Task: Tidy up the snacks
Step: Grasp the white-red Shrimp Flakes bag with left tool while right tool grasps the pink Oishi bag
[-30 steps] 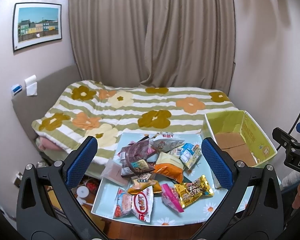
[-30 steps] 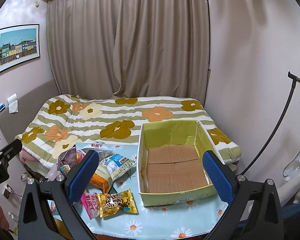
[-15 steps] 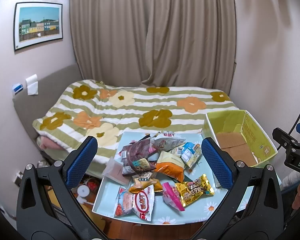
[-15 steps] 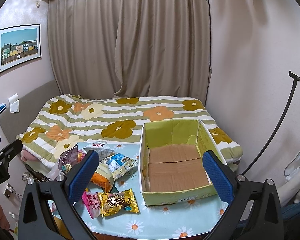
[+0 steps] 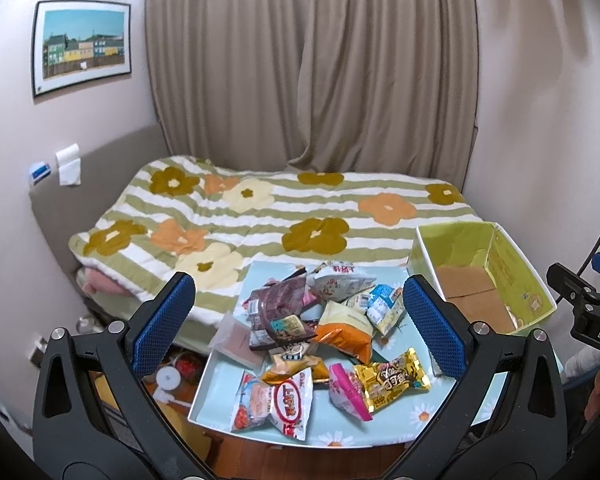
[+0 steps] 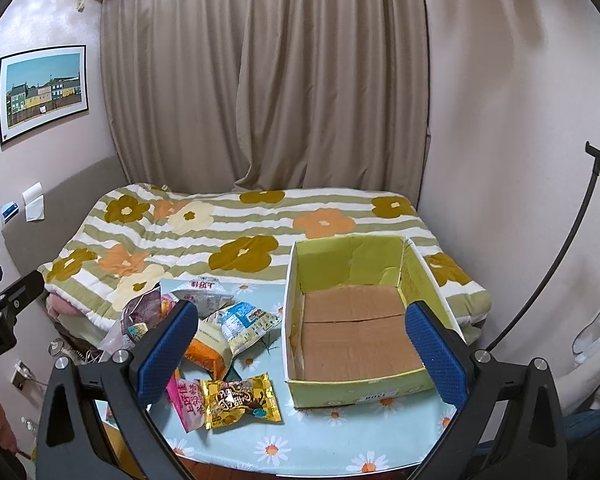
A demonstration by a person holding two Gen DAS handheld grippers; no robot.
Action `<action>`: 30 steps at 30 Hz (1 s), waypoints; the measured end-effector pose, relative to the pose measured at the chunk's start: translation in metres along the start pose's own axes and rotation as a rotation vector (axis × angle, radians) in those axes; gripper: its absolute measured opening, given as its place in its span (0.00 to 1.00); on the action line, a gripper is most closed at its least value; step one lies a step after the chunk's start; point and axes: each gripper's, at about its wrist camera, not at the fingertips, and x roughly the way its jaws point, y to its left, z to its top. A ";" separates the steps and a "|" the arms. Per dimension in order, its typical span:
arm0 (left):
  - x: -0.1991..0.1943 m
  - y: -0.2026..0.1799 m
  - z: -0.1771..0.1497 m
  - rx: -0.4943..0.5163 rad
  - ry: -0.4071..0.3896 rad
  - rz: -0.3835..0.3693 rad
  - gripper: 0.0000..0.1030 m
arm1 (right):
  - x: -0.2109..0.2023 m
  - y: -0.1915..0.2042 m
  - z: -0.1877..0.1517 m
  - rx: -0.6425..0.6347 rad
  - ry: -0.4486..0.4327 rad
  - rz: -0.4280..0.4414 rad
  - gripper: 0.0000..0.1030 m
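Observation:
A pile of snack packets (image 5: 320, 328) lies on a light blue daisy-print table (image 5: 380, 428); among them are a gold packet (image 5: 394, 378), a red-and-white packet (image 5: 276, 402) and a dark purple packet (image 5: 278, 308). A yellow-green cardboard box (image 6: 360, 324) with a bare brown bottom stands at the table's right. My left gripper (image 5: 300, 320) is open and empty, above the pile. My right gripper (image 6: 302, 352) is open and empty, above the box's front left. The gold packet (image 6: 242, 402) and a pink packet (image 6: 186, 404) lie left of the box.
A bed with a flowered striped quilt (image 5: 260, 220) lies behind the table, with curtains (image 5: 312, 64) beyond. A black curved stand (image 6: 560, 272) rises at the right wall. Small items lie on the floor (image 5: 168, 376) left of the table.
Both views have shifted very slightly; the table and box sit a touch lower and rightward in frame. Nothing has been grasped or moved.

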 end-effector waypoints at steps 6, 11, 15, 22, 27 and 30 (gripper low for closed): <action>0.016 0.014 -0.017 -0.012 0.103 0.027 1.00 | 0.022 0.009 -0.017 -0.047 0.078 0.098 1.00; 0.045 0.025 -0.054 0.000 0.230 0.009 1.00 | 0.052 0.030 -0.046 -0.084 0.161 0.151 1.00; 0.080 0.031 -0.090 0.041 0.332 -0.036 1.00 | 0.075 0.047 -0.071 -0.116 0.222 0.202 1.00; 0.139 0.039 -0.138 0.100 0.470 -0.114 1.00 | 0.111 0.088 -0.128 -0.217 0.302 0.224 0.99; 0.174 0.042 -0.162 0.141 0.530 -0.153 1.00 | 0.130 0.116 -0.160 -0.305 0.306 0.199 0.99; 0.190 0.040 -0.174 0.165 0.562 -0.169 1.00 | 0.141 0.127 -0.172 -0.353 0.302 0.185 0.97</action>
